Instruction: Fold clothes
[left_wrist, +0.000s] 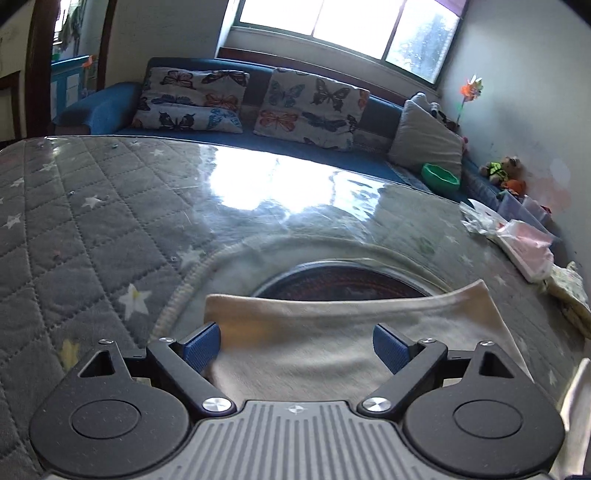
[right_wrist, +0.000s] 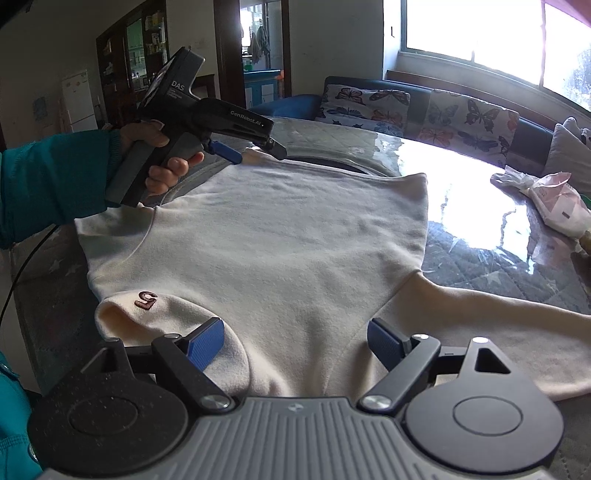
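A cream sweatshirt (right_wrist: 295, 236) lies flat on the table, its hem toward the sofa and one sleeve (right_wrist: 498, 325) stretched out to the right. A folded cuff with a brown embroidered mark (right_wrist: 146, 300) rests near the left blue pad. My right gripper (right_wrist: 295, 349) is open, low over the near part of the garment. My left gripper (right_wrist: 255, 152), held by a hand in a teal sleeve, hovers open at the far left corner of the hem. In the left wrist view that gripper (left_wrist: 295, 349) stands open over the cream cloth (left_wrist: 325, 332).
The table wears a grey quilted star-print cover (left_wrist: 74, 229) under glossy clear plastic. A dark round mat (left_wrist: 343, 282) lies past the hem. Plastic-wrapped packages (right_wrist: 546, 199) sit at the right edge. Behind stands a blue sofa (left_wrist: 110, 103) with butterfly cushions (left_wrist: 310, 107) and a green bowl (left_wrist: 441, 178).
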